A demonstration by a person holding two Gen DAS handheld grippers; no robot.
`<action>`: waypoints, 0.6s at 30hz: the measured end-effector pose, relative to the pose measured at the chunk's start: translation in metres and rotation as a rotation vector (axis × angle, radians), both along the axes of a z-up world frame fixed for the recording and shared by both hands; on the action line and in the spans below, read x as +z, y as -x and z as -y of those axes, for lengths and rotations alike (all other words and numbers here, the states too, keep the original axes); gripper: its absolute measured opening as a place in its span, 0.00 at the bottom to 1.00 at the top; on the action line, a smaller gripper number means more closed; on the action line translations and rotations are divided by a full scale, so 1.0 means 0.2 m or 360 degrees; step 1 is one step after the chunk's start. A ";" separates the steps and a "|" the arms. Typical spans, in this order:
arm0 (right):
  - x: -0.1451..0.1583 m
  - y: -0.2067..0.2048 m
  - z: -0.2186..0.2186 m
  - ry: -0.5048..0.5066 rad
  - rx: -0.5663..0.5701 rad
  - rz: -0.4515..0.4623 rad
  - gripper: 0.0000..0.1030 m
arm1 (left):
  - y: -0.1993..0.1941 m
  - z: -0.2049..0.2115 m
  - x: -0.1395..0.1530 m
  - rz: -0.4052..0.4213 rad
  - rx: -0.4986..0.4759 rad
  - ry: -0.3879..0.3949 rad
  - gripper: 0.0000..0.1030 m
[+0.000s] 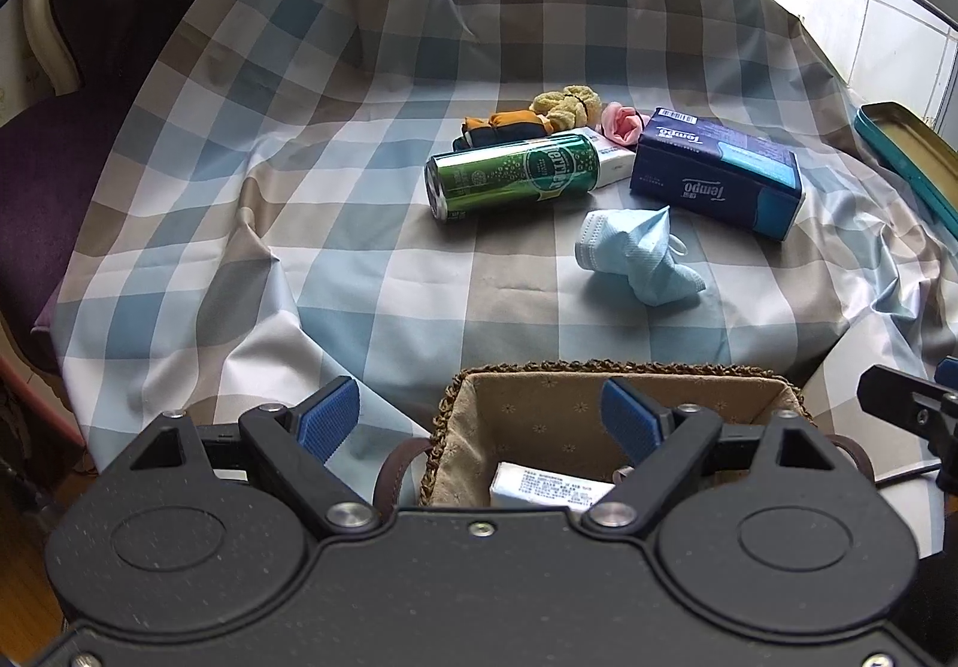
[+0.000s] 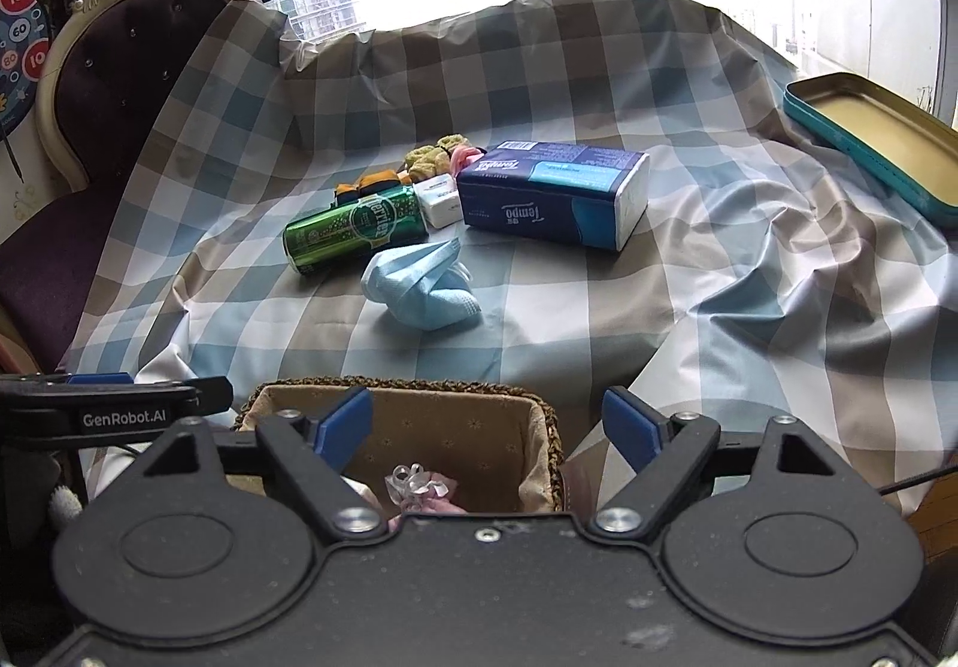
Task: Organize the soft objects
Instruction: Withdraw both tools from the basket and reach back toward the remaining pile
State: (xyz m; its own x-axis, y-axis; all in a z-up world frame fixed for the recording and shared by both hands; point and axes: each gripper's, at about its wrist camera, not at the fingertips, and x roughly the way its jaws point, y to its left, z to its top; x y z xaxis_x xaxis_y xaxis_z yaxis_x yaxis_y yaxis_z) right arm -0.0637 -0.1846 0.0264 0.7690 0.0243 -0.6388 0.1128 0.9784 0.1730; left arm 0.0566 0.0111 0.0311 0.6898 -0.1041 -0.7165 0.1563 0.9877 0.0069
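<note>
A checked cloth point(image 2: 599, 308) covers the bench. At twelve o'clock from both hand-held grippers lie a blue "Tempo" tissue pack point(image 2: 554, 194), a green "Perrier" can point(image 2: 356, 230) and a crumpled blue face mask point(image 2: 419, 284). The left hand-held gripper point(image 1: 479, 418) and right hand-held gripper point(image 2: 488, 427) both gape, released and angled down over a lined basket point(image 2: 542, 439).

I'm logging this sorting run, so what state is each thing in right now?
Left claw: open, empty.
Right claw: open, empty.
Basket: upright, holds a pink soft item and a white packet.
Green can: lying on its side.
Face mask: crumpled on the cloth.
Tissue pack: lying flat, sealed.
Tin lid: hollow side up, empty.
</note>
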 end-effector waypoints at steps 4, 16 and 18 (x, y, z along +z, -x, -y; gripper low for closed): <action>0.05 -0.10 0.03 0.0029 -0.0032 0.0052 0.85 | -0.08 0.00 0.03 0.0016 -0.0010 -0.0001 0.82; 0.19 -0.43 0.11 0.0086 -0.0097 0.0184 1.00 | -0.36 0.01 0.09 0.0036 -0.0020 -0.0022 0.82; 0.19 -0.50 0.12 0.0070 -0.0110 0.0194 1.00 | -0.40 0.02 0.09 0.0035 -0.0023 -0.0029 0.82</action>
State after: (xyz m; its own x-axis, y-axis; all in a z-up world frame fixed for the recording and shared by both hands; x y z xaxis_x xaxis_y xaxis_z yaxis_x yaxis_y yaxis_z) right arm 0.0362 -0.2089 0.0643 0.8398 -0.0571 -0.5399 0.1608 0.9760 0.1469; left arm 0.1368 0.0075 0.0482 0.7037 -0.1013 -0.7033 0.1704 0.9850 0.0287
